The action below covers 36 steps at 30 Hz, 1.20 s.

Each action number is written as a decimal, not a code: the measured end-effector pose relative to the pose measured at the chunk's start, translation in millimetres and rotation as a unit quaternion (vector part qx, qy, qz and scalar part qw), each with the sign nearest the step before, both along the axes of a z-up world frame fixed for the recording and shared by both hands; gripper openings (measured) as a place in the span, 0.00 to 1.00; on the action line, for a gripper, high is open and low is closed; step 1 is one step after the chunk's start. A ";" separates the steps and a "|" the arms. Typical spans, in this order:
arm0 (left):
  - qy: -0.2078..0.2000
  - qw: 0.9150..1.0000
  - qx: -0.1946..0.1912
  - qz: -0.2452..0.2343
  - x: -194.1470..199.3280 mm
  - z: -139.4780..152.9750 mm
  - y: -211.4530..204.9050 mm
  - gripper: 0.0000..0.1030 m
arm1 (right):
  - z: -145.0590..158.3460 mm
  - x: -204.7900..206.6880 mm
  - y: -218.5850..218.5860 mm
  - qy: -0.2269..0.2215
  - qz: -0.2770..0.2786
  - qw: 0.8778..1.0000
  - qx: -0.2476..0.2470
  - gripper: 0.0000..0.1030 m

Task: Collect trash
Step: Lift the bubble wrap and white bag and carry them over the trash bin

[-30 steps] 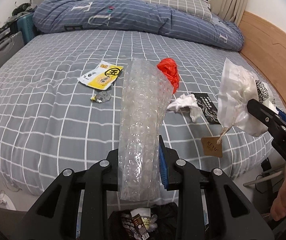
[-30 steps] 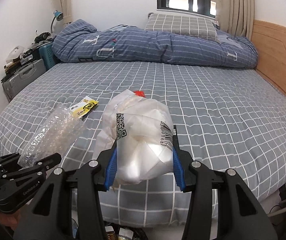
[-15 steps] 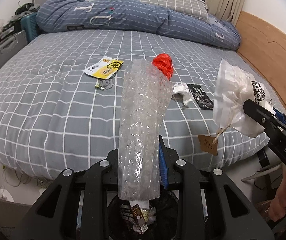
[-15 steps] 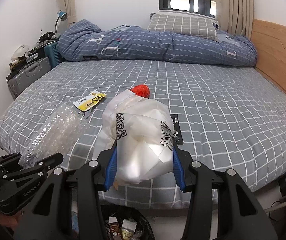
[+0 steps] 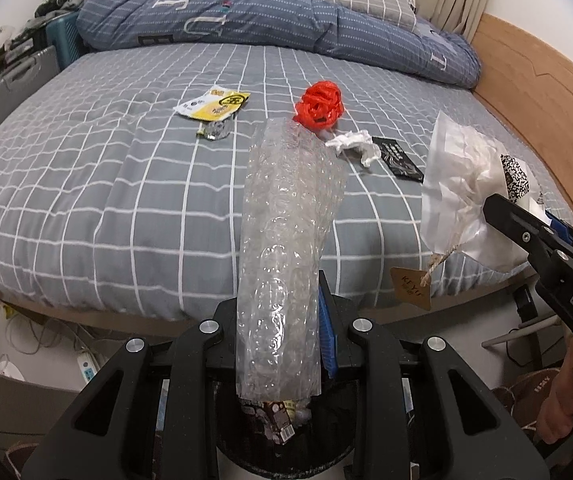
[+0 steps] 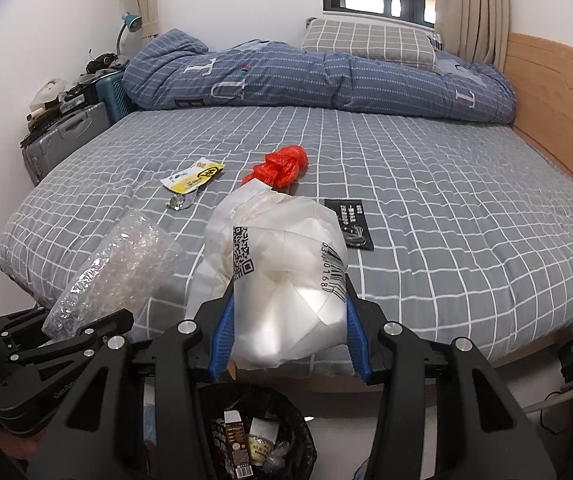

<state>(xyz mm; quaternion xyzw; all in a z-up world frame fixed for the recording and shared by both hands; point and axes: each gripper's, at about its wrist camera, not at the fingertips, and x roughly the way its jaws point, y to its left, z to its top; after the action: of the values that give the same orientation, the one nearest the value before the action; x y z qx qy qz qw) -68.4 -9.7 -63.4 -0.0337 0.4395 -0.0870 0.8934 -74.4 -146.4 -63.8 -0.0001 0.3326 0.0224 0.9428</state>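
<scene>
Black plastic lines the trash bin (image 6: pixel 258 432) on the floor at the foot of the bed, right under both grippers; it already holds a small carton, a wrapper and other scraps, so part of the collecting looks done. Just above it the left gripper (image 5: pixel 282 320) has its jaws pinched narrow on the lower end of a sheet of bubble wrap (image 5: pixel 286 248), which stands up in a loose roll with its bottom edge hanging over the bin's mouth; beside it the right gripper (image 6: pixel 286 320) has its jaws at a middling width, clamped on a crumpled white plastic mailer bag (image 6: pixel 282 276) printed with a QR code and a barcode; a brown paper tag on twine dangles from that bag in the left wrist view. By my reading, both pieces are about to be dropped in, though neither is released yet.

Farther off, on the grey checked bed sheet (image 6: pixel 446 208), five pieces are left: a black flat packet (image 6: pixel 350 224) nearest the edge, a crumpled white tissue (image 5: pixel 354 144) just beside it, a red plastic bag (image 6: pixel 282 166) knotted into a ball, a yellow and white sachet (image 6: pixel 194 176), and a small silvery foil wrapper (image 5: pixel 214 130) just in front of that sachet; all lie apart from the grippers. At the back a folded blue quilt (image 6: pixel 318 76) and a checked pillow (image 6: pixel 370 44) sit against the wall.
</scene>
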 end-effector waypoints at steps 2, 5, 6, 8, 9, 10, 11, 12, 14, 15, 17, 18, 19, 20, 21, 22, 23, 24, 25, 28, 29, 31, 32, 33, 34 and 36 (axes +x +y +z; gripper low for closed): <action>0.004 1.000 0.001 -0.001 -5.0 -2.9 0.1 0.26 | -2.9 -5.6 1.5 0.005 0.002 1.000 -0.001 0.44; 0.010 1.000 0.000 0.000 -11.8 -7.3 -1.1 0.26 | -7.4 -10.6 5.0 0.011 0.005 1.000 -0.003 0.44; 0.012 1.000 0.001 0.001 -14.5 -8.9 -1.3 0.26 | -9.5 -12.9 6.1 0.014 0.005 1.000 -0.003 0.44; 0.016 1.000 -0.001 0.002 -19.3 -11.1 -0.9 0.26 | -13.0 -16.3 8.0 0.019 0.005 1.000 -0.004 0.44; 0.017 1.000 -0.001 0.003 -21.8 -12.1 -0.4 0.26 | -14.7 -18.4 8.2 0.022 0.005 1.000 -0.004 0.44; 0.019 1.000 -0.001 0.004 -24.0 -12.9 0.2 0.26 | -16.3 -20.4 8.3 0.024 0.004 1.000 -0.004 0.44; 0.020 1.000 -0.001 0.005 -25.6 -13.5 1.0 0.26 | -18.0 -23.1 8.8 0.026 0.004 1.000 -0.004 0.44; 0.022 1.000 -0.003 0.006 -28.9 -14.1 2.2 0.26 | -19.1 -25.0 8.9 0.028 0.004 1.000 -0.003 0.44; 0.023 1.000 -0.002 0.008 -34.3 -14.5 3.0 0.26 | -21.5 -30.8 9.8 0.031 0.004 1.000 -0.003 0.44; 0.024 1.000 -0.003 0.008 -36.5 -14.7 3.6 0.26 | -22.2 -32.9 10.8 0.032 0.005 0.999 -0.003 0.44; 0.026 1.000 -0.002 0.008 -41.2 -15.4 4.4 0.26 | -23.9 -36.6 11.1 0.035 0.005 0.999 -0.004 0.44; 0.027 1.000 -0.001 0.009 -44.3 -16.1 4.6 0.26 | -25.3 -39.4 11.6 0.037 0.005 0.999 -0.004 0.44; 0.028 1.000 0.000 0.010 -47.3 -16.9 5.1 0.26 | -26.5 -41.3 11.9 0.039 0.005 0.999 -0.003 0.44; 0.029 1.000 0.001 0.010 -49.6 -17.4 5.4 0.26 | -27.9 -43.4 12.1 0.041 0.005 0.999 -0.003 0.44; 0.030 0.999 0.002 0.011 -52.5 -18.3 6.2 0.26 | -30.1 -46.8 12.3 0.044 0.005 0.999 -0.002 0.44; 0.032 0.999 0.004 0.012 -55.4 -19.4 7.0 0.26 | -31.7 -49.4 12.9 0.047 0.005 0.999 -0.001 0.44; 0.035 0.999 0.006 0.012 -58.7 -20.6 7.7 0.26 | -33.5 -51.8 13.4 0.050 0.005 0.999 0.000 0.44; 0.036 0.999 0.007 0.012 -61.0 -21.2 7.6 0.26 | -35.1 -53.9 13.1 0.053 0.005 0.999 0.000 0.44; 0.038 0.999 0.008 0.012 -63.3 -22.5 8.2 0.26 | -37.1 -56.3 13.7 0.057 0.006 0.998 0.001 0.44; 0.049 0.999 0.010 0.011 -71.4 -28.6 9.4 0.26 | -44.3 -62.9 15.6 0.069 0.010 0.998 0.004 0.44; 0.052 0.999 0.011 0.009 -73.8 -31.3 9.9 0.26 | -47.2 -65.7 16.0 0.074 0.011 0.997 0.007 0.44; 0.057 0.998 0.009 0.007 -77.8 -38.4 11.9 0.26 | -56.1 -71.0 16.7 0.086 0.012 0.996 0.010 0.44; 0.061 0.998 0.009 0.006 -78.2 -42.0 12.8 0.26 | -62.6 -72.3 17.5 0.094 0.013 0.995 0.009 0.44; 0.065 0.998 0.008 0.007 -78.0 -47.6 14.8 0.26 | -68.0 -71.8 17.9 0.101 0.013 0.995 0.006 0.44; 0.068 0.998 0.008 0.008 -77.4 -52.6 16.7 0.26 | -71.7 -70.2 18.1 0.106 0.013 0.994 0.003 0.44; 0.078 0.997 0.008 0.008 -74.7 -65.8 20.2 0.26 | -84.7 -65.8 18.7 0.121 0.012 0.993 -0.002 0.44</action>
<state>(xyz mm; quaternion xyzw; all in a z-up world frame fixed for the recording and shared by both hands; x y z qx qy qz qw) -143.1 10.5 -129.1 -0.0366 0.5080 -0.0735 0.8574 -140.2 -127.7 -148.5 -0.0032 0.4442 0.0334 0.8953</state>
